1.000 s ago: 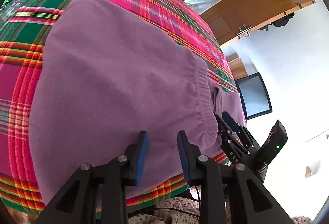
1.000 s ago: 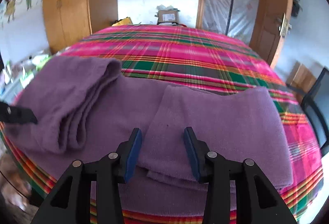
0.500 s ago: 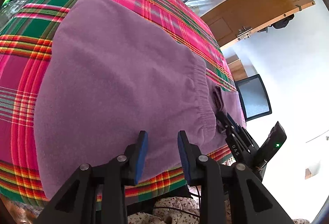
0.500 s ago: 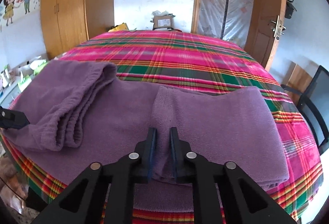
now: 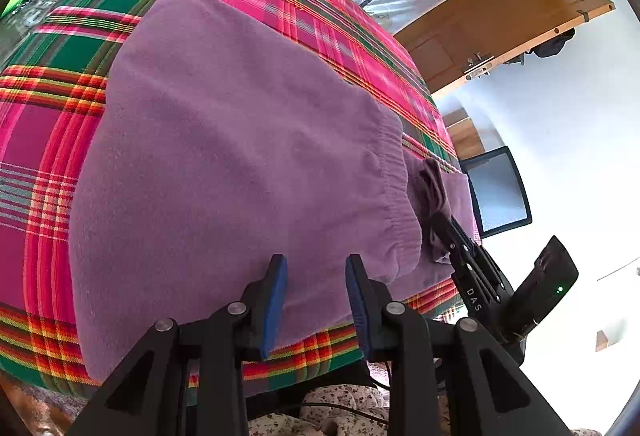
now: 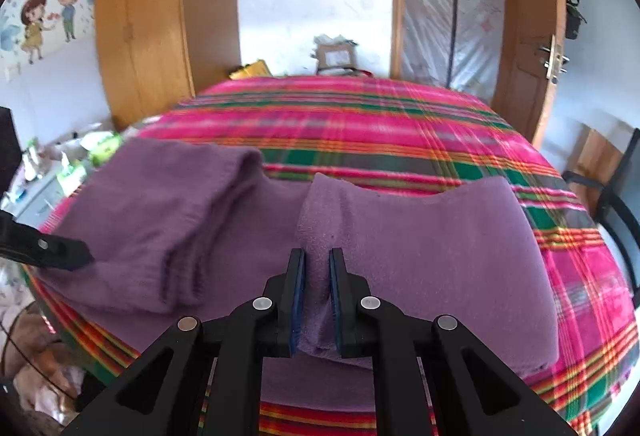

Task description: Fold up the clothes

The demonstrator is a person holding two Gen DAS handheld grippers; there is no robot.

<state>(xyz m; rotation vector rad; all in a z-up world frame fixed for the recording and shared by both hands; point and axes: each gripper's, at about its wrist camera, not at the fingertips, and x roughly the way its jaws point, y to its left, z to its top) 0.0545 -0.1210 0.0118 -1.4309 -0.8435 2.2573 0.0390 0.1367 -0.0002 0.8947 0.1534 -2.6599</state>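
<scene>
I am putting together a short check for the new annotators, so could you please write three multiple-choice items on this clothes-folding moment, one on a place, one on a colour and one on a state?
1. Where does the purple garment lie?
A. on a plaid bedspread
B. on a chair
C. on the floor

2. What colour are the pads on the gripper fingers?
A. red
B. blue
C. yellow

3. How does the right gripper stand?
A. wide open above the cloth
B. shut on nothing
C. shut on a raised fold of the garment

Key: 1 A, the pink and green plaid bedspread shows all around the garment. 2 B, blue pads line the black fingers. 3 C, purple cloth is pinched between its pads and lifted into a ridge, while the left gripper hangs open.
</scene>
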